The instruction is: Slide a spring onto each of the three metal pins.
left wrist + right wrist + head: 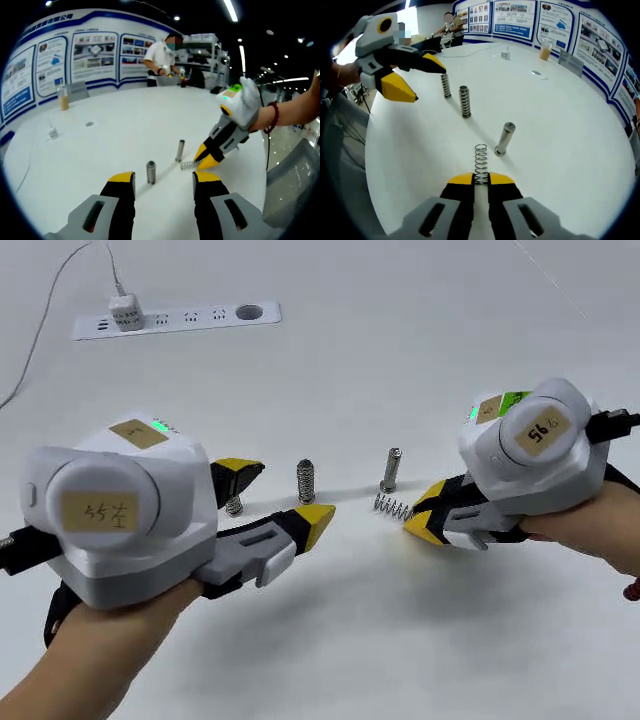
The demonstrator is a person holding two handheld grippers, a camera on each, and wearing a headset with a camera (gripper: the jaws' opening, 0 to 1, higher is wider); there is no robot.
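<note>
Three metal pins stand on the white table. The left one (234,505) and the middle one (306,480) each carry a spring; the right pin (390,470) is bare. My right gripper (422,515) is shut on one end of a loose spring (393,506), which lies level just in front of the bare pin's foot. The right gripper view shows that spring (480,162) pointing from my jaws toward the bare pin (505,138). My left gripper (280,497) is open, its fingertips either side of the sprung pins. In the left gripper view the sprung pin (151,171) stands ahead of the left gripper (164,179).
A white power strip (175,318) with a plugged-in charger and cable lies at the far left of the table. A cup (546,50) and a small stand sit far across the table. A person (160,57) stands beyond the far edge.
</note>
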